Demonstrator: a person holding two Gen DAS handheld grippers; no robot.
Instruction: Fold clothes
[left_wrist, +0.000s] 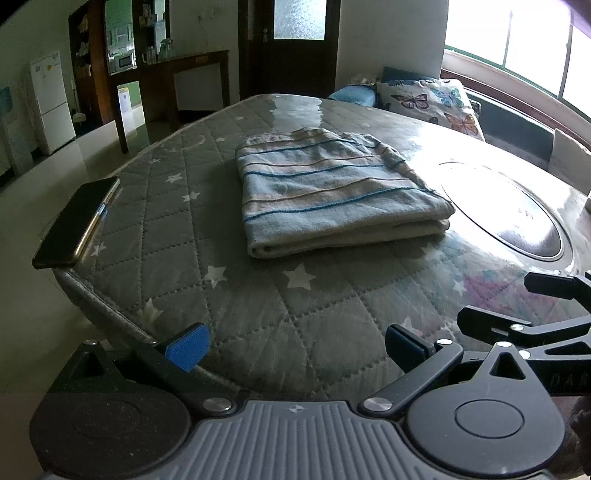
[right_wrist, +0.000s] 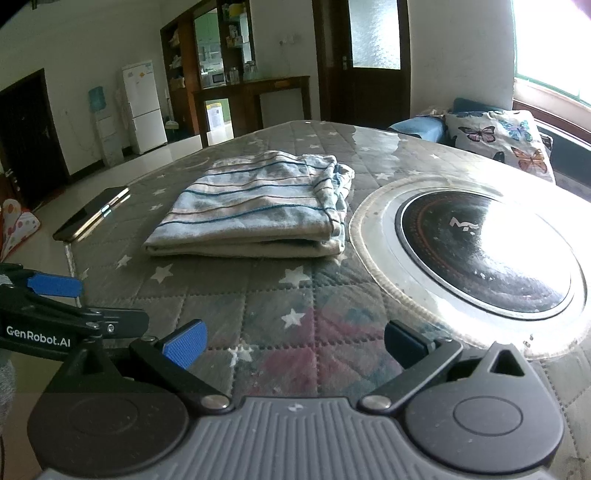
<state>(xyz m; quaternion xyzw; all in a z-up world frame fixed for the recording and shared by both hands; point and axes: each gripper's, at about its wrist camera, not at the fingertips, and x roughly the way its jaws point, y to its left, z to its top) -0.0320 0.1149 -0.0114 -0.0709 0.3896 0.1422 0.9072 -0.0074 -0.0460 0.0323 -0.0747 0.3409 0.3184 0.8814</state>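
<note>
The garment (left_wrist: 332, 188), pale blue with dark blue and tan stripes, lies folded into a neat rectangle on the worktop (left_wrist: 258, 314), which is covered by a grey quilted cloth (right_wrist: 258, 306) with white stars under a clear glossy sheet. It sits near the middle of the surface, its thick folded edge toward the cameras and its looser bunched end toward the right, just beside a round black cooker (right_wrist: 484, 251) set into the top.

A phone (left_wrist: 75, 221) rests on the left edge of the worktop, apart from the garment. A butterfly cushion (right_wrist: 502, 144) lies beyond the far right corner.

The left claw (left_wrist: 295, 347) hangs over the near edge, its blue-padded fingers spread wide and holding nothing. The right claw (right_wrist: 295, 343) is likewise wide open and empty, just to the right of the left one and well short of the garment.
</note>
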